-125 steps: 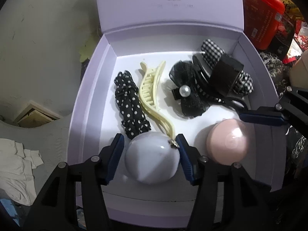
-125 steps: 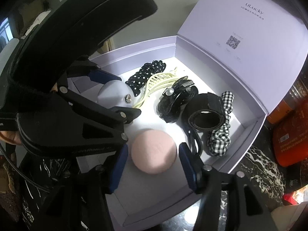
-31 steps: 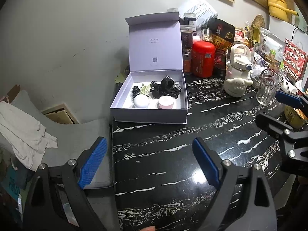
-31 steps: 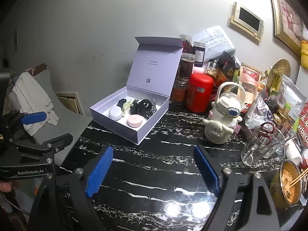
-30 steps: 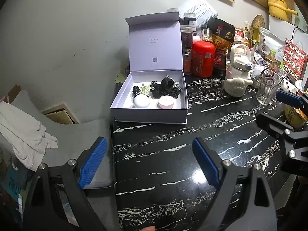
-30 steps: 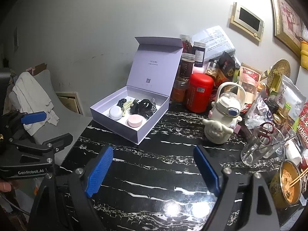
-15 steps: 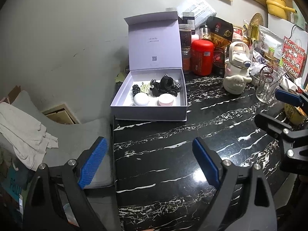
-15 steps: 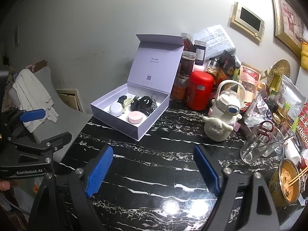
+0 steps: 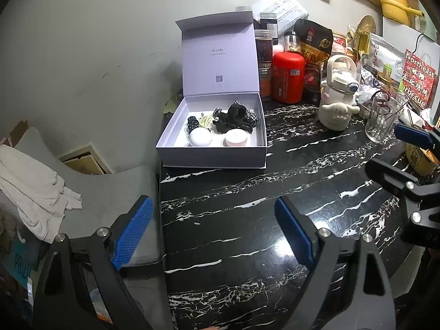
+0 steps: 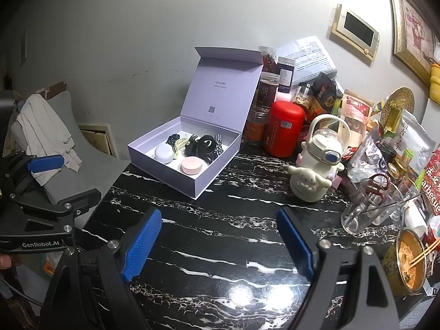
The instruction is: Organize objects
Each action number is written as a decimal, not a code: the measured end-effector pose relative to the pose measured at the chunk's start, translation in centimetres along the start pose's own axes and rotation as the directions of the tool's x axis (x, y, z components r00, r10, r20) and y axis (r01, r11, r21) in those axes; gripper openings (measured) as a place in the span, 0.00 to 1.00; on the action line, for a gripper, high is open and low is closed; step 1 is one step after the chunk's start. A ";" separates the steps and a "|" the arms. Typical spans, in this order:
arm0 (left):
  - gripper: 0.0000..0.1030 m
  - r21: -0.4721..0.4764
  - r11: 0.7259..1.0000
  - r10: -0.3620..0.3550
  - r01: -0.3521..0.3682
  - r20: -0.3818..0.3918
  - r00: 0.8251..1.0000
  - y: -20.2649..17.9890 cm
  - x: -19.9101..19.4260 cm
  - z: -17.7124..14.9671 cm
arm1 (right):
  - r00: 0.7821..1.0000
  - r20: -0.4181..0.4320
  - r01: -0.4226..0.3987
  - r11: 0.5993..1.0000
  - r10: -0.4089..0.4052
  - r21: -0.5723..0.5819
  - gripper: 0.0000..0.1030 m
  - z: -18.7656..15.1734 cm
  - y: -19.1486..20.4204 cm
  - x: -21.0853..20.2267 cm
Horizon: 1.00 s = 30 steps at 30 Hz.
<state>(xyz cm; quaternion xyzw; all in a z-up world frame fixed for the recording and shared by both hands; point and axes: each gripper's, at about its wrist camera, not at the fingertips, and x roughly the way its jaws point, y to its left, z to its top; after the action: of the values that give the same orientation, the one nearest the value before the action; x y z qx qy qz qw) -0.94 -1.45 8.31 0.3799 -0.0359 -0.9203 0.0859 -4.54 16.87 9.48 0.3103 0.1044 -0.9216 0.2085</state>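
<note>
An open lilac gift box (image 9: 211, 156) (image 10: 176, 177) stands at the far left of the black marble table (image 9: 261, 192), its lid upright. Inside lie a white round case (image 9: 200, 138) (image 10: 164, 153), a pink round case (image 9: 235, 138) (image 10: 191, 164), a cream hair claw (image 10: 179, 143), a polka-dot scrunchie (image 9: 192, 123) and black hair accessories (image 9: 233, 115). My left gripper (image 9: 214, 225) is open and empty, well back from the box over the table's near left edge. My right gripper (image 10: 220, 233) is open and empty above the table's middle.
A red canister (image 9: 287, 77), jars and snack bags crowd the back wall. A white character bottle (image 10: 316, 170) and a glass (image 10: 368, 209) with scissors stand to the right, a noodle cup (image 10: 409, 264) with chopsticks beyond. A grey chair (image 9: 90, 192) with white cloth sits left of the table.
About four seconds ago both grippers were down in the box around the white and pink cases; now both are drawn far back and empty. Over the last second nothing visibly moved.
</note>
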 end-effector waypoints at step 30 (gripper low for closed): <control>0.87 -0.001 1.000 -0.002 0.002 -0.017 1.000 0.2 0.4 -0.2 | 1.000 -0.020 -0.005 1.000 0.004 -0.015 0.84 -0.3 0.1 0.5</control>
<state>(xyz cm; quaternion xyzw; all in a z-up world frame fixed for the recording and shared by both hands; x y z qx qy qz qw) -1.05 -1.71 7.90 0.3878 -0.0345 -0.9171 0.0853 -4.70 16.73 8.93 0.3182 0.1129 -0.9171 0.2120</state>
